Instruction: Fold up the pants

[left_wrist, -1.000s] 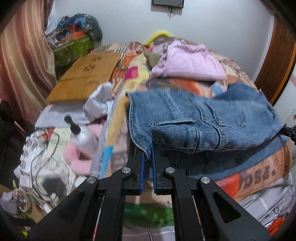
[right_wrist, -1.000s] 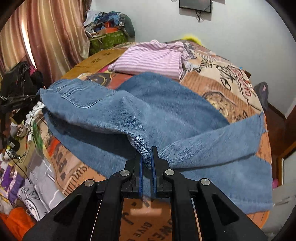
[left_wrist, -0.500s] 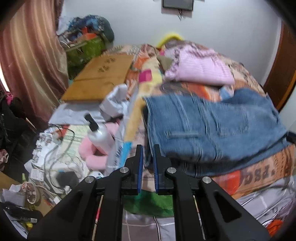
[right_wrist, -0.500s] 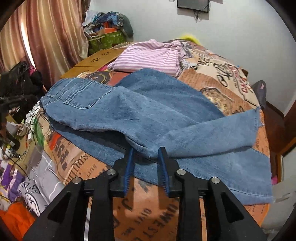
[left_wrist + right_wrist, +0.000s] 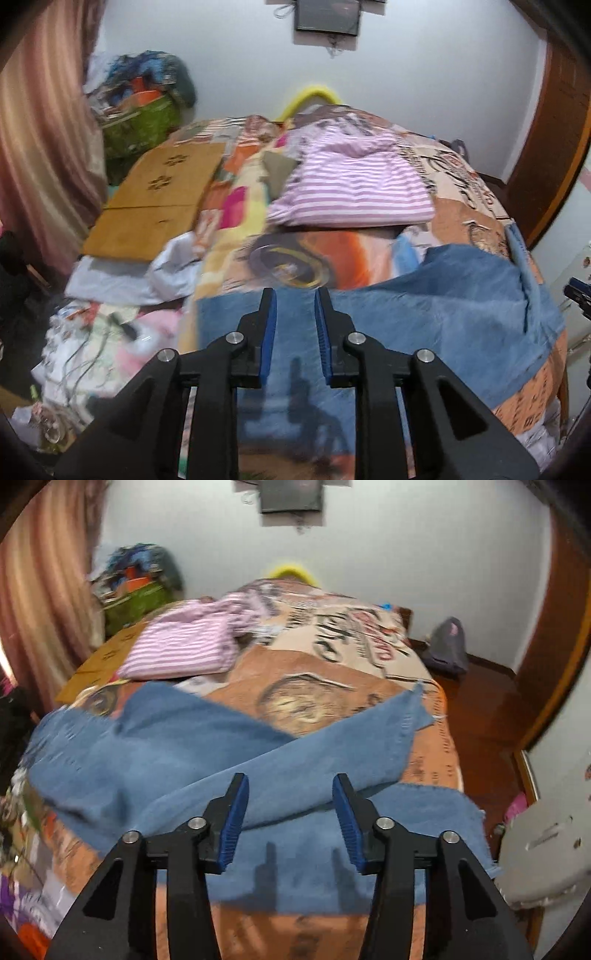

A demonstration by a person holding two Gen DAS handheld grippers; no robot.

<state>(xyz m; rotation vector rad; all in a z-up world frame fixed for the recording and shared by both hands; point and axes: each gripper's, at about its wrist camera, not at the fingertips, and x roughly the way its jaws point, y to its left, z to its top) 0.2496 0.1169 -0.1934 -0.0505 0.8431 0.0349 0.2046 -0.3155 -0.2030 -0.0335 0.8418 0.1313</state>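
left tool (image 5: pixel 291 295) opening, empty | right tool (image 5: pixel 290 781) opening, empty | jeans (image 5: pixel 184 753) on bed (image 5: pixel 332 686)

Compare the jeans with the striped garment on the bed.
The jeans are plain blue denim; the striped garment is pink and white. The jeans lie at the near edge of the bed, spread wide, one layer folded across another; the striped garment sits farther back as a compact bundle. The jeans have a frayed hem; the striped garment shows none. Both rest on the bed, held by neither gripper.
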